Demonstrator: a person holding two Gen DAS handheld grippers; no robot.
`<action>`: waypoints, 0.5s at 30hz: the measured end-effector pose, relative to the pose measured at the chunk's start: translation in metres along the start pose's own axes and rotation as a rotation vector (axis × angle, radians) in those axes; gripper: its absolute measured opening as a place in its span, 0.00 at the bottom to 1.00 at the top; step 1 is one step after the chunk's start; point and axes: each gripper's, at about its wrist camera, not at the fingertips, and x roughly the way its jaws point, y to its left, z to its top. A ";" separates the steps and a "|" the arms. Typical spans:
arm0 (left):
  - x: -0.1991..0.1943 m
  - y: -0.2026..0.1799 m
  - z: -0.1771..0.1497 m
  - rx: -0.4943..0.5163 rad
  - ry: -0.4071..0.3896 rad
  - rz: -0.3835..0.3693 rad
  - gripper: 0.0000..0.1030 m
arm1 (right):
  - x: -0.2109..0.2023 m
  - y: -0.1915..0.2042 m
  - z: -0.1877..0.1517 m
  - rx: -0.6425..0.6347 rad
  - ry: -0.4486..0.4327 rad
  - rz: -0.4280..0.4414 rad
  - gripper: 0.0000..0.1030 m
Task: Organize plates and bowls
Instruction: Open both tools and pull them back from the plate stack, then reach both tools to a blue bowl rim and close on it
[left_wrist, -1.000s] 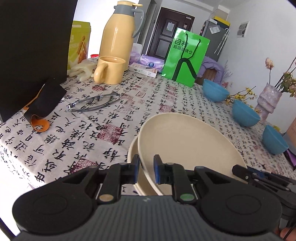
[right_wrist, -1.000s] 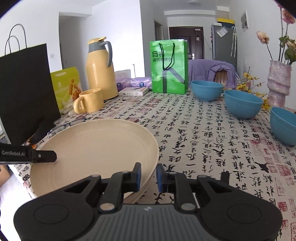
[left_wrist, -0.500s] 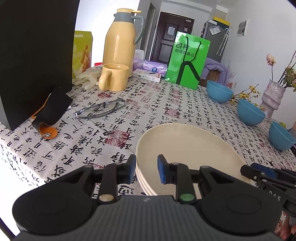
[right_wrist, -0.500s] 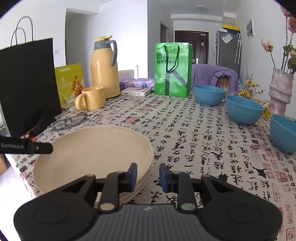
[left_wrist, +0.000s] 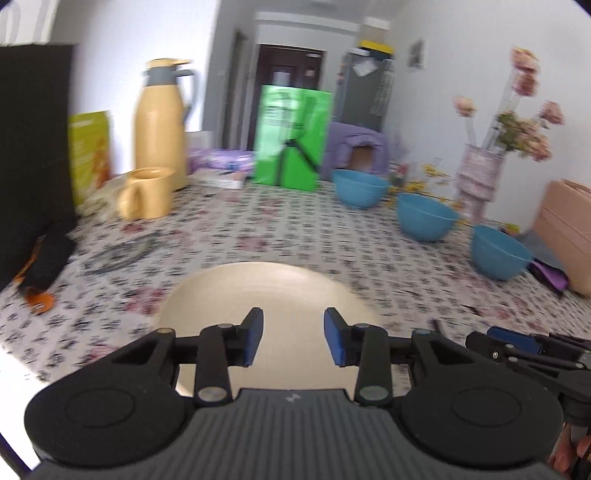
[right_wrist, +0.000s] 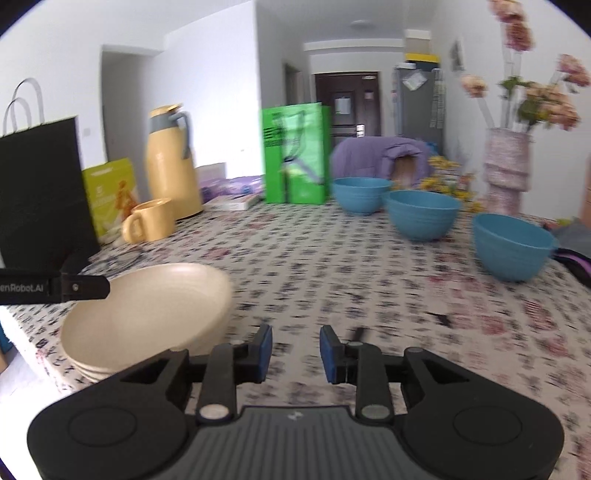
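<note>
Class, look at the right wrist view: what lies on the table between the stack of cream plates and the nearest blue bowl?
Nothing: only bare patterned tablecloth separates the cream plates from the nearest blue bowl, as the right wrist view shows.

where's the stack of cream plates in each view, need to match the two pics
Left wrist view: the stack of cream plates sits low in the centre, straight ahead of the left tongs.
Right wrist view: the stack sits lower left, left of the right tongs, by the table edge.
Shared landmark: the green shopping bag stands upright at the far end of the table in both.
</note>
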 end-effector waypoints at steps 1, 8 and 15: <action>0.000 -0.010 -0.001 0.012 0.001 -0.021 0.36 | -0.007 -0.009 -0.002 0.011 -0.008 -0.016 0.26; 0.003 -0.074 -0.022 0.028 0.005 -0.123 0.39 | -0.047 -0.062 -0.020 0.032 -0.010 -0.083 0.28; -0.003 -0.107 -0.048 0.034 0.036 -0.142 0.41 | -0.071 -0.088 -0.033 0.019 -0.017 -0.099 0.33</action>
